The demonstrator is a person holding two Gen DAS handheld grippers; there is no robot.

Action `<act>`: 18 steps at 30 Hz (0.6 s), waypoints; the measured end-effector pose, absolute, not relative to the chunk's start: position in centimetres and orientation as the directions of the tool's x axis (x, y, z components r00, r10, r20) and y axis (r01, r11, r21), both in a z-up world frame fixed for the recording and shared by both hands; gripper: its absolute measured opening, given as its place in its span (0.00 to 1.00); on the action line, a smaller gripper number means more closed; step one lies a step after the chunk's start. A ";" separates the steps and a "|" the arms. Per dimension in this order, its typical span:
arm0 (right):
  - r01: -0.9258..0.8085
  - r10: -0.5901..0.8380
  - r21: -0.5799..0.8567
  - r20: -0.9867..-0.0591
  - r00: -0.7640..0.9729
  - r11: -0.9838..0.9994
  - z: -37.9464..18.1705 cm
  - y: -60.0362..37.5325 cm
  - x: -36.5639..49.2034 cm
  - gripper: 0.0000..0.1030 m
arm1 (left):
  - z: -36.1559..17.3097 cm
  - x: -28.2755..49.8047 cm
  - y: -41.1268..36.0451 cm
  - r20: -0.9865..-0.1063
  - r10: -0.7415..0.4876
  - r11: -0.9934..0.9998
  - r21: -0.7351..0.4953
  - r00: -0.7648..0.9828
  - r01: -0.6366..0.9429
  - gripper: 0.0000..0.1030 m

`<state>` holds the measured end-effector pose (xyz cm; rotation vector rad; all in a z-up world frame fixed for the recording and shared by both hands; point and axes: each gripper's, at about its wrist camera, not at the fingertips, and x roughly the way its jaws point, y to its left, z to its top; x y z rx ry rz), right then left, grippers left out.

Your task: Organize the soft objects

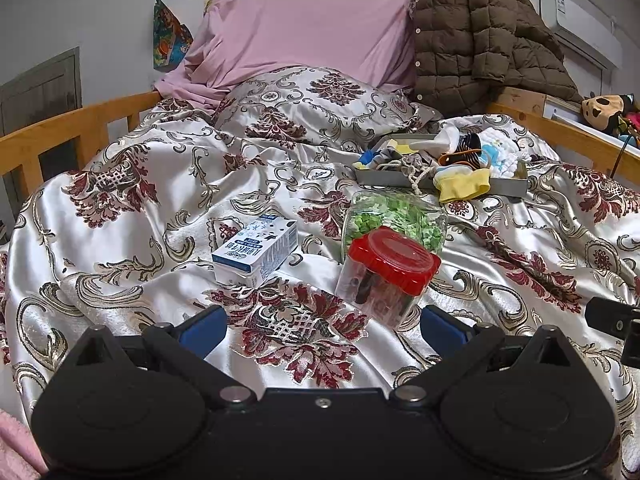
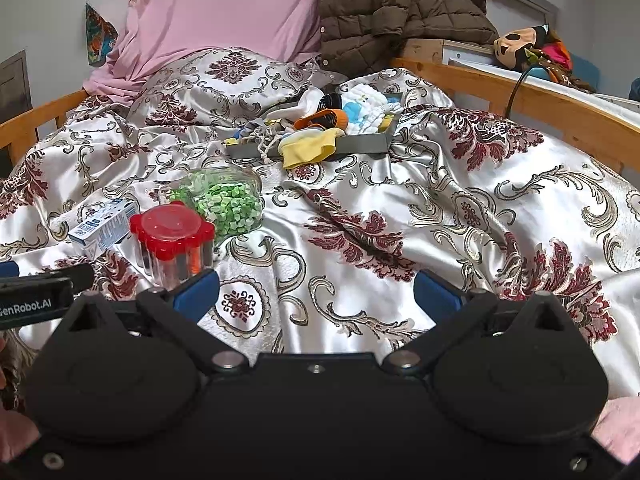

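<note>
Yellow cloth [image 1: 464,185] over tray [image 1: 508,186] rim: light, limp; pinch hanging fold. Both claws [image 1: 322,322] [image 2: 316,290] apart, empty.

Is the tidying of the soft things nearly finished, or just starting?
Nearly finished, it seems. The socks and cloths are piled in the grey tray, though a yellow sock droops over its edge. Both hand-held grippers, left and right, are open and empty. Only hard items lie loose: two jars and a carton.
</note>
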<state>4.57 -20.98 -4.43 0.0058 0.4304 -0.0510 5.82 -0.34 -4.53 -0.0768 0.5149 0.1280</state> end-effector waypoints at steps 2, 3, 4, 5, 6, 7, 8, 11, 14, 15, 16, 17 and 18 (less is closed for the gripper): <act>0.050 -0.048 -0.005 -0.417 0.908 0.999 -4.4 -21.0 4.6 0.99 | -4.5 5.8 -0.3 -0.495 0.102 0.989 -0.042 0.863 -0.141 0.99; 0.050 -0.047 -0.005 -0.417 0.908 0.999 -4.4 -21.1 4.6 0.99 | -4.5 5.8 -0.3 -0.495 0.102 0.989 -0.041 0.863 -0.141 0.99; 0.049 -0.047 -0.005 -0.418 0.907 0.999 -4.4 -21.1 4.6 0.99 | -4.5 5.8 -0.3 -0.495 0.102 0.989 -0.041 0.863 -0.141 0.99; 0.049 -0.047 -0.005 -0.418 0.907 0.999 -4.4 -21.1 4.6 0.99 | -4.5 5.8 -0.3 -0.496 0.102 0.989 -0.041 0.863 -0.141 0.99; 0.049 -0.047 -0.006 -0.417 0.908 0.999 -4.4 -21.1 4.6 0.99 | -4.5 5.8 -0.4 -0.496 0.102 0.989 -0.041 0.862 -0.141 0.99; 0.051 -0.049 -0.006 -0.416 0.908 0.999 -4.4 -21.1 4.6 0.99 | -4.5 5.8 -0.4 -0.495 0.103 0.989 -0.041 0.863 -0.141 0.99; 0.053 -0.050 -0.005 -0.415 0.908 0.999 -4.4 -21.1 4.5 0.99 | -4.5 5.8 -0.3 -0.495 0.103 0.989 -0.041 0.863 -0.141 0.99; 0.061 -0.057 -0.002 -0.414 0.909 0.998 -4.4 -21.0 4.5 0.99 | -4.5 5.8 -0.3 -0.495 0.103 0.989 -0.041 0.863 -0.142 0.99; 0.066 -0.060 0.001 -0.414 0.908 0.998 -4.5 -20.8 4.5 0.99 | -4.5 5.8 -0.3 -0.494 0.103 0.989 -0.041 0.863 -0.142 0.99; 0.068 -0.062 0.000 -0.415 0.908 0.998 -4.5 -20.7 4.5 0.99 | -4.5 5.8 -0.3 -0.494 0.103 0.989 -0.041 0.863 -0.141 0.99; 0.068 -0.062 0.000 -0.415 0.908 0.998 -4.5 -20.7 4.5 0.99 | -4.5 5.8 -0.3 -0.494 0.102 0.989 -0.041 0.863 -0.141 0.99; 0.069 -0.063 0.000 -0.414 0.908 0.998 -4.5 -20.7 4.5 0.99 | -4.5 5.8 -0.3 -0.495 0.103 0.989 -0.041 0.863 -0.141 0.99; 0.069 -0.063 0.000 -0.414 0.908 0.998 -4.5 -20.7 4.5 0.99 | -4.5 5.8 -0.3 -0.494 0.103 0.989 -0.041 0.863 -0.141 0.99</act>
